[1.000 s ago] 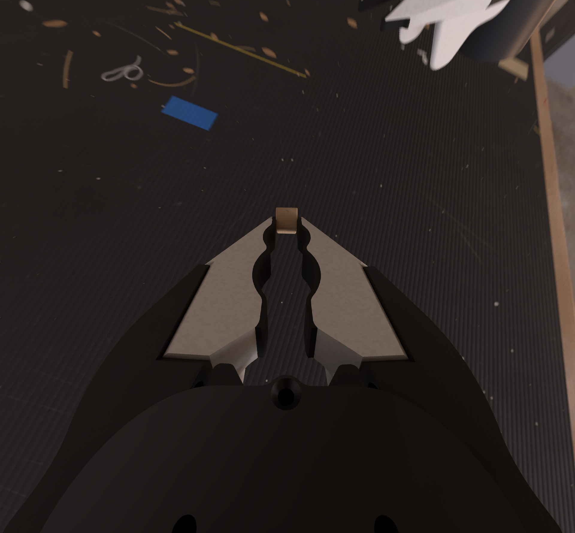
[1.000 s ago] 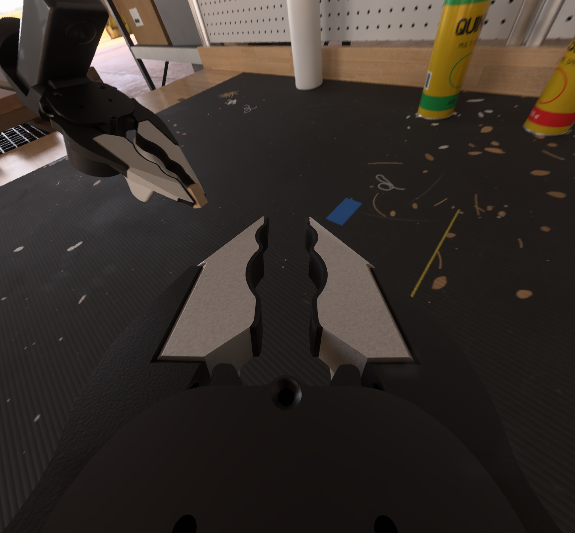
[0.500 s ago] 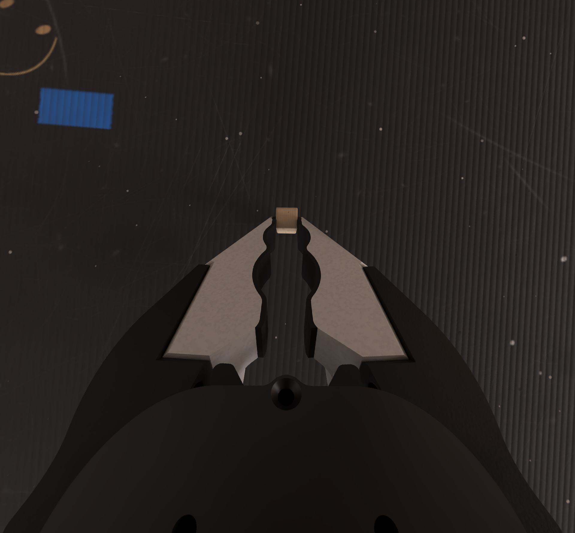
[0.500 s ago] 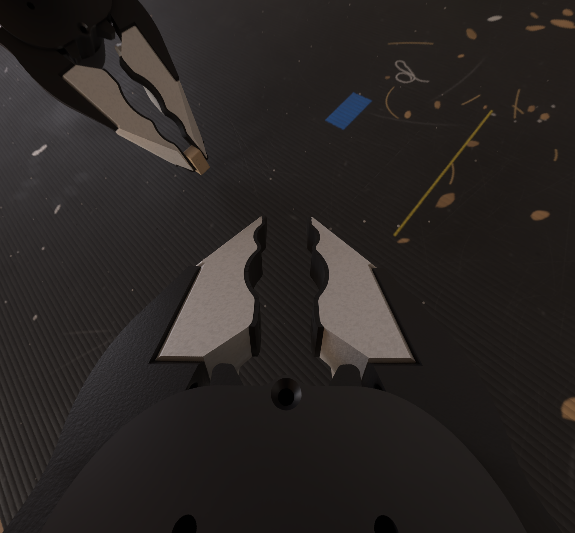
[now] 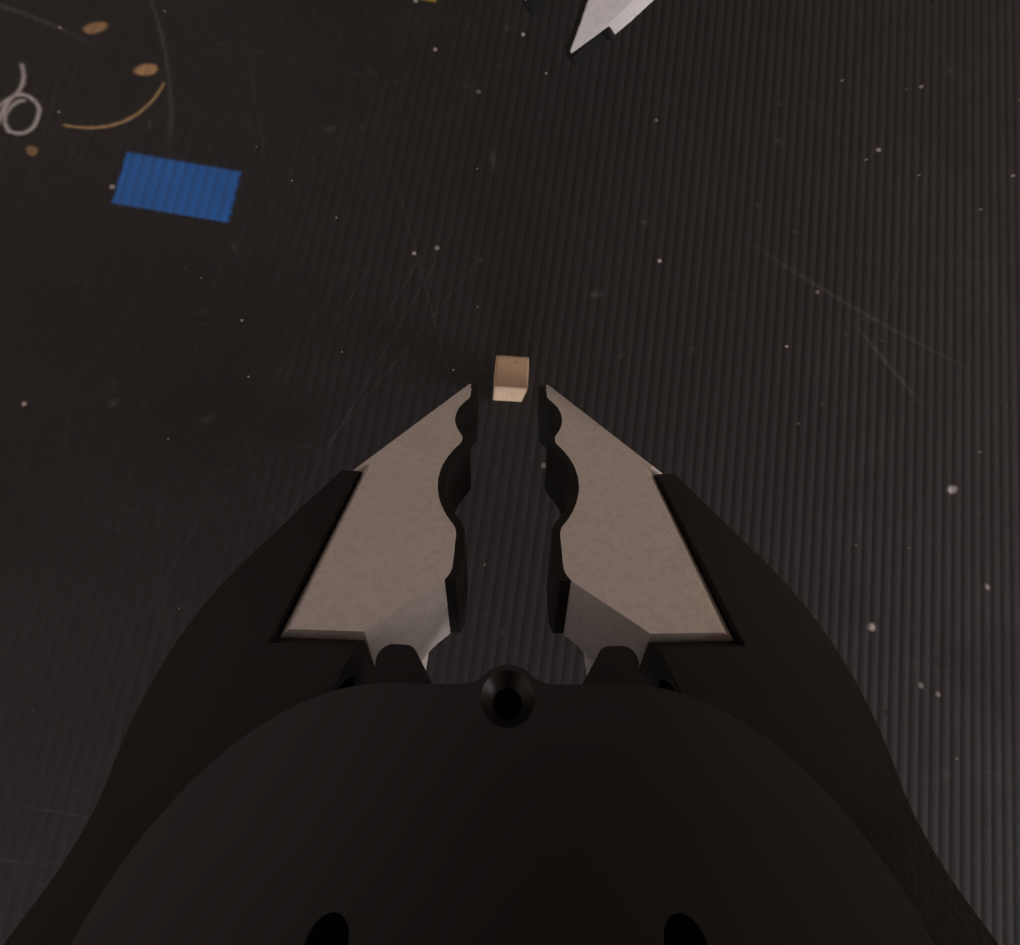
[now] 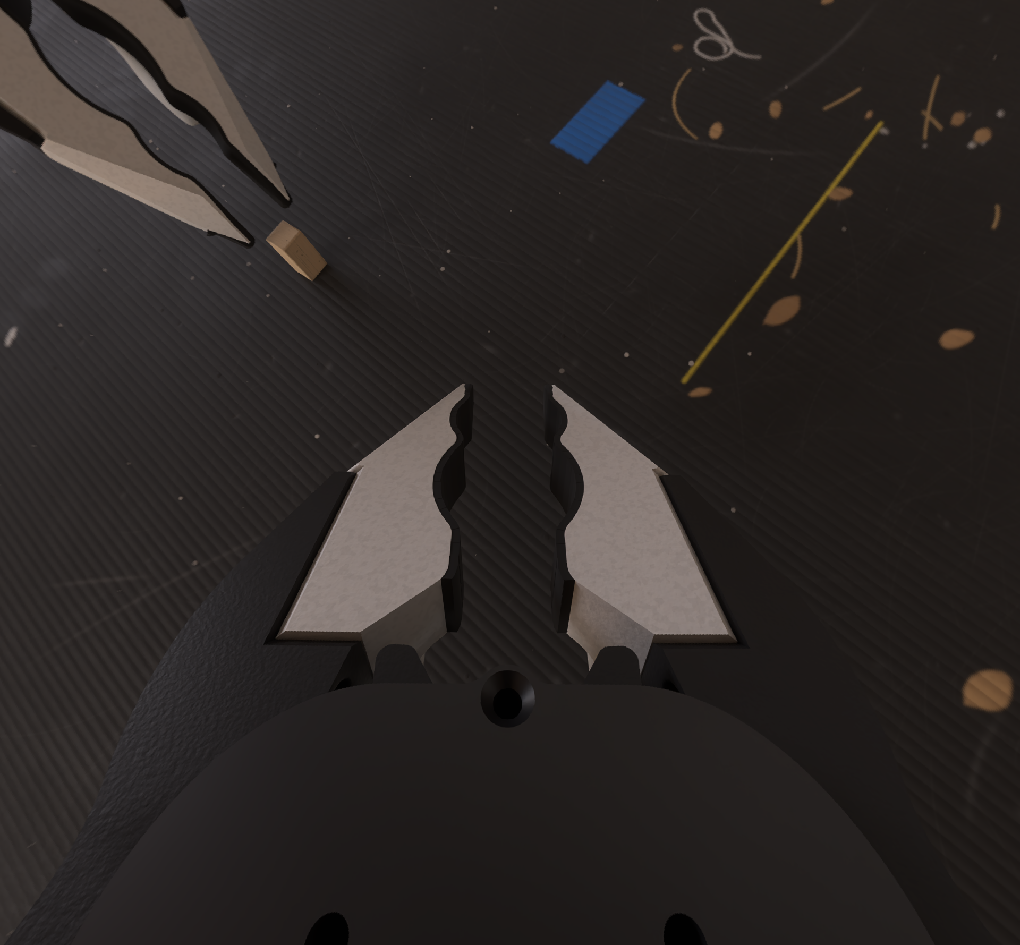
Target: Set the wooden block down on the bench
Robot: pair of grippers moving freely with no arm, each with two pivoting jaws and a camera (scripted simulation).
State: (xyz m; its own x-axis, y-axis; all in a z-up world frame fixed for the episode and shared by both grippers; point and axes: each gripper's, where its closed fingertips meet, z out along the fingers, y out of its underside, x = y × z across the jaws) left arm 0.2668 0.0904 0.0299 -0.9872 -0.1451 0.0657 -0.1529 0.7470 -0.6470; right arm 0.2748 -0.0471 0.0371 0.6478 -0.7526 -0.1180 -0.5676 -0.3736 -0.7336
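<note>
Resting free on the dark bench mat [image 5: 717, 311], the wooden block [image 5: 510, 386] sits at 12 o'clock off the left gripper [image 5: 508, 393], which pinched it a second ago; now spread. The right gripper [image 6: 508, 393] hangs empty, spread.

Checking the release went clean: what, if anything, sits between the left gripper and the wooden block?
Nothing visible does. The left gripper is open, and the wooden block lies on the dark bench mat just past its fingers, with clear gaps either side.
</note>
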